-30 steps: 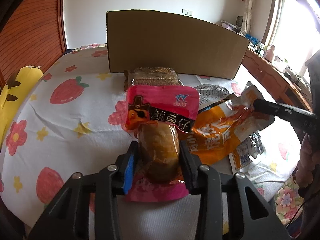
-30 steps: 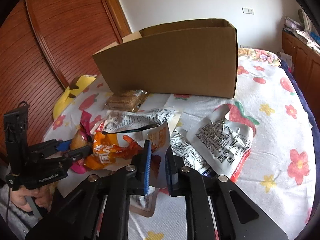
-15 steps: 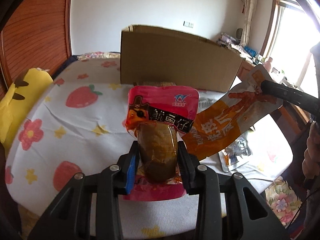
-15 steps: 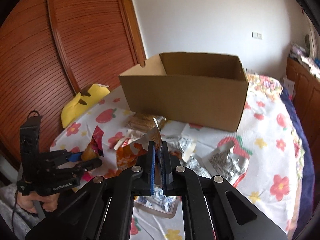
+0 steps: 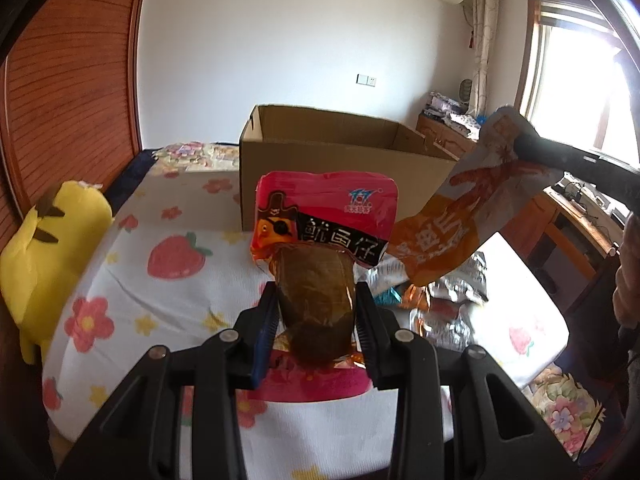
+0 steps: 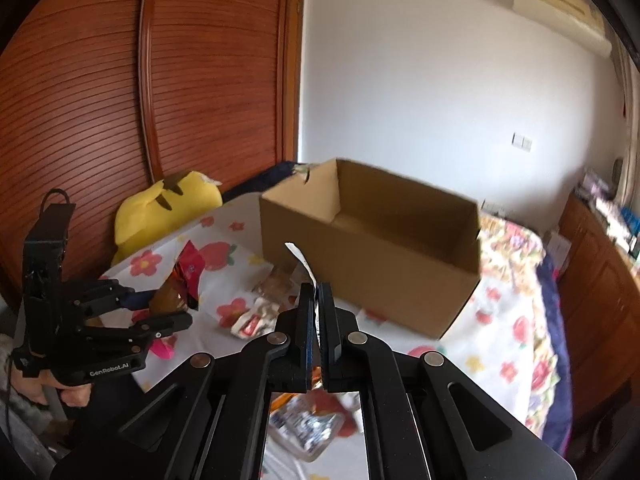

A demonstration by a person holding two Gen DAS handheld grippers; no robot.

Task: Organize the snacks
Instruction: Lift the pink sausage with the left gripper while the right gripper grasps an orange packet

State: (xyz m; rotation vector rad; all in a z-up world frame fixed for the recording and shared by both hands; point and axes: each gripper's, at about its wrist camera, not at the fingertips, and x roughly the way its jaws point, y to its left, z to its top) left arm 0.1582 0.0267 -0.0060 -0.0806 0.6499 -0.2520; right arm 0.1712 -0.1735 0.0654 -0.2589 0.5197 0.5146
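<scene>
A pink plastic snack packet (image 5: 326,216) with a brown filled window is clamped between the left gripper's (image 5: 316,316) jaws. An orange foil snack packet (image 5: 452,224) is held aloft at right by a black gripper (image 5: 576,168). Behind them, an open brown cardboard box (image 5: 320,168) is seen on the strawberry-printed white bedsheet (image 5: 152,292).

"GenRobot.AI" in white on the left gripper (image 6: 160,312) body. Pink snack packet (image 5: 326,216): black band with large white "鱿鱼仔". Orange packet (image 5: 452,236): large white characters, not legible.
</scene>
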